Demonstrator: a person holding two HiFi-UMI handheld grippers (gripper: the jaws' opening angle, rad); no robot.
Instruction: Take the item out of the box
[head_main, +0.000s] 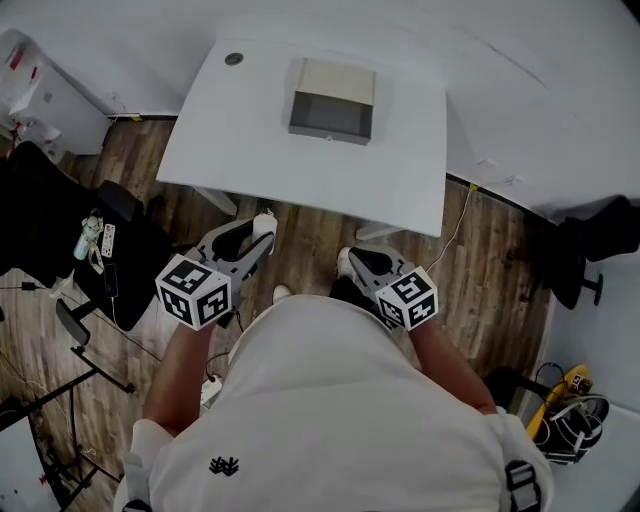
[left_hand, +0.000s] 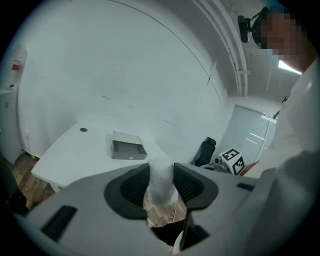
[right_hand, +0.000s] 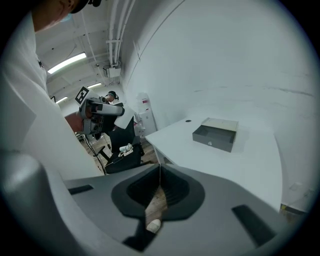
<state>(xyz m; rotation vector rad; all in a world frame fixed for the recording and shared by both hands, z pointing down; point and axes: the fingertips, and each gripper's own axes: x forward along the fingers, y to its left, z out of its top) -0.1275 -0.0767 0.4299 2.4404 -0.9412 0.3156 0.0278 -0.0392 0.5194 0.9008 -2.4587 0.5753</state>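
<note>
Two claws are hovering close to the person, well back from the desk (head_main: 230, 140). The left claw (left_hand: 160, 187) is pinching a white item (left_hand: 160, 167) near its lower end, with the jaws fairly wide around it. The right claw (right_hand: 159, 189) is sitting closed and empty. The item is looking light, soft and wrapped, so a gentle hold across its middle is probably suiting it best. The box (head_main: 332, 102) is lying open on the desk, well apart.

The white thing (left_hand: 159, 162) in the left claw (left_hand: 161, 176) is too blurred to name.
</note>
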